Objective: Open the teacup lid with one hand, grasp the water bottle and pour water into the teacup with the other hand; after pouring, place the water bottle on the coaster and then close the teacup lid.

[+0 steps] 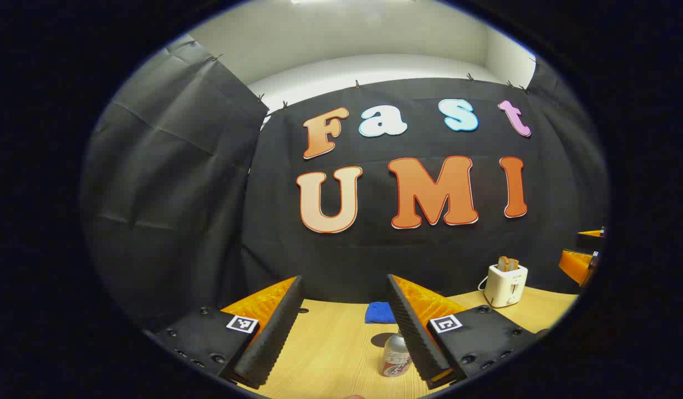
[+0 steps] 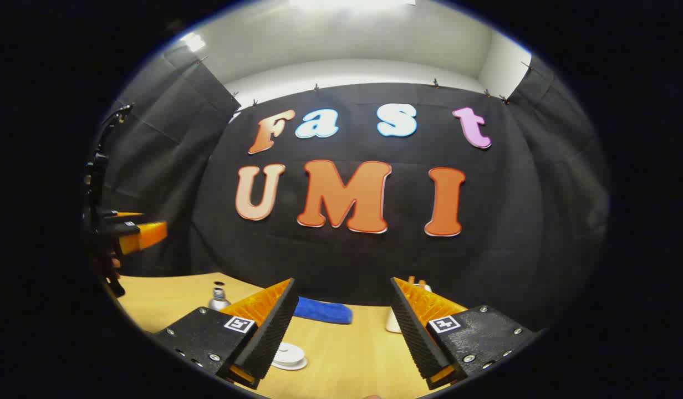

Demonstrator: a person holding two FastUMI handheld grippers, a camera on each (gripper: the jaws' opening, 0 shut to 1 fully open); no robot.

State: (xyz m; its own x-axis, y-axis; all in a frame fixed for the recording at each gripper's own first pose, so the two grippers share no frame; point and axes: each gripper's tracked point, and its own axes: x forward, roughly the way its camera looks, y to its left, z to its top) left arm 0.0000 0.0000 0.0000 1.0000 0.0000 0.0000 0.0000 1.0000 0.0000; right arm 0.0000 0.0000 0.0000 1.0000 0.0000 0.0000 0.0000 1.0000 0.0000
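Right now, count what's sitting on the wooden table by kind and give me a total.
Water bottle: 1
Blue cloth: 1
White toaster: 1
White teacup lid: 1
Total: 4

A small silver metal water bottle with a narrow neck and a red-and-white printed label (image 1: 397, 356) is seen standing upright on the light wooden table (image 1: 330, 354). In the right gripper view, the same bottle (image 2: 219, 297) is seen with its dark mouth uncapped. A round white ceramic teacup lid with a raised centre (image 2: 289, 355) is shown lying flat on the tabletop, well apart from the bottle.
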